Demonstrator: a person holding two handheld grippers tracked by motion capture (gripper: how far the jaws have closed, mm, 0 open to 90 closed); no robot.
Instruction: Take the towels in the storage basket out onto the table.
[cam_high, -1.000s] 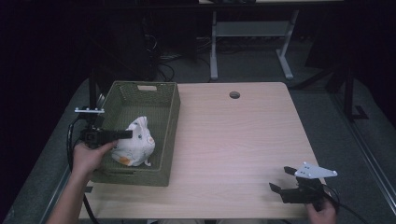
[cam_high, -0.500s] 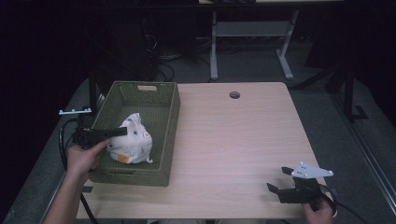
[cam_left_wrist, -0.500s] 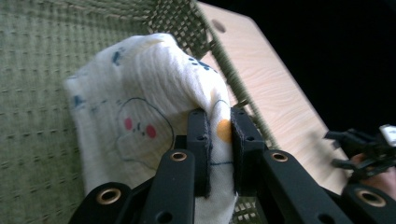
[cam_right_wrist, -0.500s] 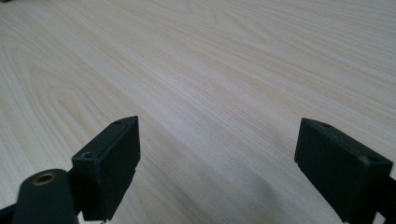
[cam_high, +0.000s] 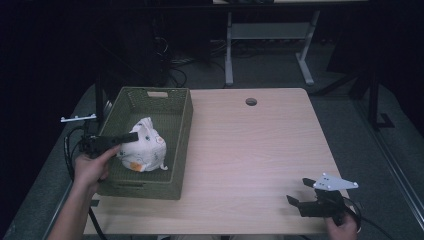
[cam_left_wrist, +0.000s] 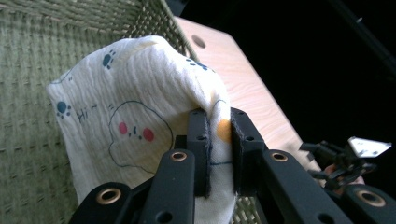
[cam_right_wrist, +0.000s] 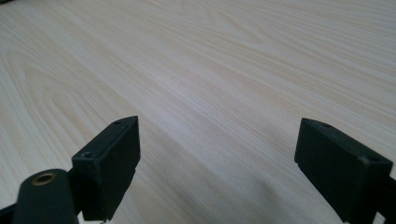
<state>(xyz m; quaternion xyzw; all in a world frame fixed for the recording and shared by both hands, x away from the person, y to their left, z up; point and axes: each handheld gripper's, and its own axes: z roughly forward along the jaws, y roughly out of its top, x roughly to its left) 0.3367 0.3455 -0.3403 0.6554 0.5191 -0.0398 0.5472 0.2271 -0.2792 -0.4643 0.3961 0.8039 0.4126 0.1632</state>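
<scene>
Your left gripper (cam_left_wrist: 218, 140) pinches a fold of the white printed cloth (cam_high: 142, 150), which hangs inside the green woven basket (cam_high: 182, 125) at the table's nine o'clock side. Your right gripper (cam_high: 302, 204) rests low over the bare wooden table (cam_high: 250, 145) at five o'clock, its jaws spread wide with nothing between them.

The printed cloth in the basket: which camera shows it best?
The left gripper view: the cloth sits close up, paw prints and a blushing face clear, pinched by the left tool. The high view shows the cloth small, inside the green basket. The right gripper view faces bare table.
</scene>
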